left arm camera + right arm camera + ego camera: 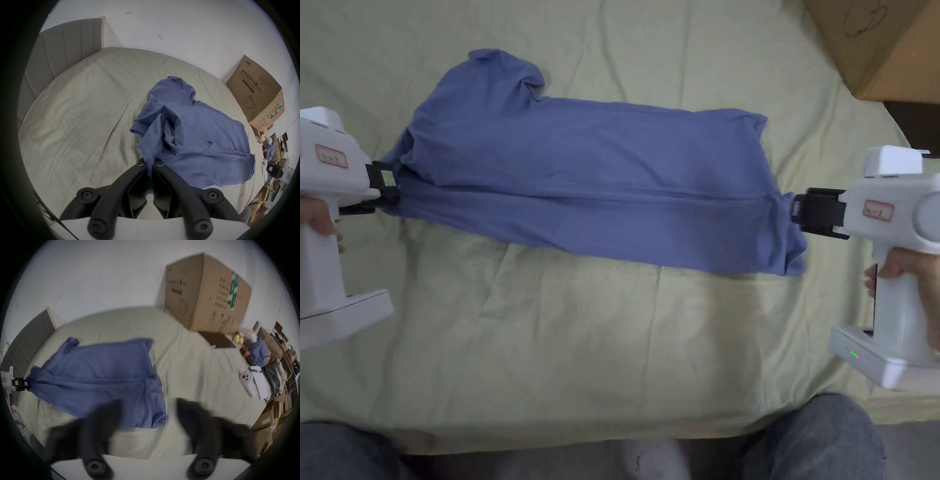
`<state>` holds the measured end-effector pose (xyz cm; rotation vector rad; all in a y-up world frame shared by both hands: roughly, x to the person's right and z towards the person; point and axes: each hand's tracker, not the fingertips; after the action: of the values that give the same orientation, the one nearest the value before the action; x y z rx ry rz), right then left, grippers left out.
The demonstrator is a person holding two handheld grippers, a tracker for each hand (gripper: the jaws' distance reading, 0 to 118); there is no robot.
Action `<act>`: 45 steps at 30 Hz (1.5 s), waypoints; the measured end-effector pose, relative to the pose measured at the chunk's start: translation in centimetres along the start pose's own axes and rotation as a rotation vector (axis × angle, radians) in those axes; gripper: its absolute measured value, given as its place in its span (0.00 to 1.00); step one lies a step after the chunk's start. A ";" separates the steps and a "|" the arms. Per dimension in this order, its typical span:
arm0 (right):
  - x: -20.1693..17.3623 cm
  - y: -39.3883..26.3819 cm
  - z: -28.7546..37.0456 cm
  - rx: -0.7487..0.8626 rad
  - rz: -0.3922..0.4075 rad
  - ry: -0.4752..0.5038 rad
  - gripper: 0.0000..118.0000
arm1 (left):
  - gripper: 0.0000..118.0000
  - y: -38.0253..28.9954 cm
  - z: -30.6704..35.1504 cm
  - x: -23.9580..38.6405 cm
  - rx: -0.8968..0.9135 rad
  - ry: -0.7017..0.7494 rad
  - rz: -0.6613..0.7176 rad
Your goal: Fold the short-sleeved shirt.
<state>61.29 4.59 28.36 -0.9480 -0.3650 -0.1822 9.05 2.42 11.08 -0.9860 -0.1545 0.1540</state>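
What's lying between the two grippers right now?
In the head view the blue shirt spans the whole stretch on the bed sheet: left gripper pinches its collar end, open right gripper sits at its hem.

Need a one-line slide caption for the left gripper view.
Left gripper shut on the blue shirt, spread over a pale green bedsheet.
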 end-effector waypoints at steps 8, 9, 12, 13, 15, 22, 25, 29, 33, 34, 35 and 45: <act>0.5 -1.4 -6.9 -0.176 -0.092 0.000 0.94 | 0.00 -0.9 -0.9 0.1 -0.032 0.025 0.024; 0.6 -1.6 -7.5 -0.182 -0.101 -0.007 0.90 | 0.00 -1.0 -1.0 0.0 -0.038 0.027 0.030; 0.6 -2.0 -9.1 -0.179 -0.105 -0.028 0.47 | 0.00 -1.3 -1.1 0.0 -0.049 0.036 0.039; 0.5 -2.1 -9.4 -0.181 -0.108 -0.022 0.33 | 0.00 -1.5 -1.1 0.0 -0.051 0.038 0.042; 0.2 -2.3 -9.9 -0.179 -0.103 -0.002 0.14 | 0.00 -1.8 -1.4 0.0 -0.059 0.046 0.043; 0.6 -0.8 -7.9 -0.194 -0.039 0.028 0.06 | 0.00 -2.1 -1.5 -0.3 -0.092 0.071 0.063; 1.8 0.4 -5.1 -0.171 -0.060 0.080 0.06 | 0.00 -1.6 0.7 -0.4 -0.061 0.047 0.088; 2.6 0.2 -0.4 -0.100 0.021 0.068 0.06 | 0.00 -1.3 3.5 -3.0 0.000 0.016 0.122; 3.5 -2.8 2.9 -0.086 0.031 0.065 0.06 | 0.00 -4.5 6.8 -5.8 0.014 -0.039 0.170; 3.6 -3.8 3.4 -0.091 0.024 0.075 0.06 | 0.00 -5.7 7.2 -6.3 0.009 -0.035 0.170; 3.8 -4.9 3.7 -0.096 0.018 0.083 0.06 | 0.00 -7.5 8.1 -5.9 -0.001 -0.031 0.172; 3.2 -11.6 3.0 -0.136 0.074 0.043 0.64 | 0.91 -15.8 7.4 -7.2 -0.097 0.117 0.183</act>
<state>59.98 0.39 40.01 -1.0884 -0.2803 -0.1609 1.45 -1.58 27.85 -1.1033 0.0357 0.2577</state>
